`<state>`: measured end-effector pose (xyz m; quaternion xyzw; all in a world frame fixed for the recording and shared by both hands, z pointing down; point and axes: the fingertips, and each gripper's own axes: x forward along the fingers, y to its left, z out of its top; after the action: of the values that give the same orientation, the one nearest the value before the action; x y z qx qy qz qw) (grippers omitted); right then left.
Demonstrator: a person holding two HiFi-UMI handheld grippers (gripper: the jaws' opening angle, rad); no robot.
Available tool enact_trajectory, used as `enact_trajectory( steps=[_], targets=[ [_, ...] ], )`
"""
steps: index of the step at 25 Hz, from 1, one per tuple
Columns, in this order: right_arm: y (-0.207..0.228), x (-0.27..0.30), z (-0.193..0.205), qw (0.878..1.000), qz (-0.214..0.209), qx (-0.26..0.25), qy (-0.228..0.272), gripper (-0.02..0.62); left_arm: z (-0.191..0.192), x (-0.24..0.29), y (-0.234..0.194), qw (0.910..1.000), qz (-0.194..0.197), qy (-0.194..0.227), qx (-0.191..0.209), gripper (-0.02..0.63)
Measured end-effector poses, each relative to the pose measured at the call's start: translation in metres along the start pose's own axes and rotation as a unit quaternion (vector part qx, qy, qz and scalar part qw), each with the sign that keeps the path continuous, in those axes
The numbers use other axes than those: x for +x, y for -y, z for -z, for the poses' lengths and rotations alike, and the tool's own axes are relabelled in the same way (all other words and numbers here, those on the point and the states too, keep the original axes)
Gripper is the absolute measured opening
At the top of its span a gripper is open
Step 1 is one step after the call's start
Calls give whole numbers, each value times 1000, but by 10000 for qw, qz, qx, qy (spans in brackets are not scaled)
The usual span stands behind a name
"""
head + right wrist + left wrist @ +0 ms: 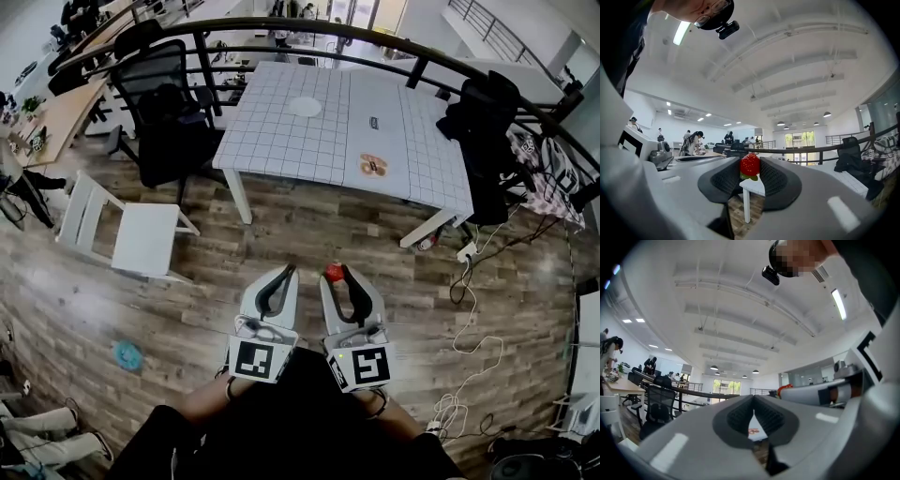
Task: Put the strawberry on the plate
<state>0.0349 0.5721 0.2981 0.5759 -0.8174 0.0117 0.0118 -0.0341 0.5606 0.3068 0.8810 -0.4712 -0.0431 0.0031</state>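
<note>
A red strawberry (334,273) with green leaves sits between the tips of my right gripper (337,275), which is shut on it; the right gripper view shows the strawberry (750,164) pinched between the dark pads (725,179). Just to its left, my left gripper (287,272) is shut and holds nothing; its tips meet in the left gripper view (753,400). Both are held low over the wooden floor, well short of the table. The white plate (306,106) lies on the far part of the white gridded table (281,141).
An orange patterned item (373,165) and a small dark item (373,122) also lie on the table. Black office chairs (164,103) and a white chair (131,234) stand at the left. At the right are a chair draped in black (487,131) and floor cables (469,309).
</note>
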Motion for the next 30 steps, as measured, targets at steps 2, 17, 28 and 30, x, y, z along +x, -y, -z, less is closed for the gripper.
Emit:
enact_trajectory(
  steps=[2,17,28,30],
  targets=[
    [0,-3,0,10000,-10,32,6,127,-1,-1,-1,10000,-46,-23,7,10],
    [20,-37,13,9992,172,361,17,127,-8,-23,-26,9964,-769,95,357,9],
    [22,-45,32,9975,39,704,-106,129,0,-27,-15,9971,-702,-128,264,11],
    [22,-44,31,9977,9,671,-88,127,-1,-23,-13,9972,-674,-123,285,11]
  ],
)
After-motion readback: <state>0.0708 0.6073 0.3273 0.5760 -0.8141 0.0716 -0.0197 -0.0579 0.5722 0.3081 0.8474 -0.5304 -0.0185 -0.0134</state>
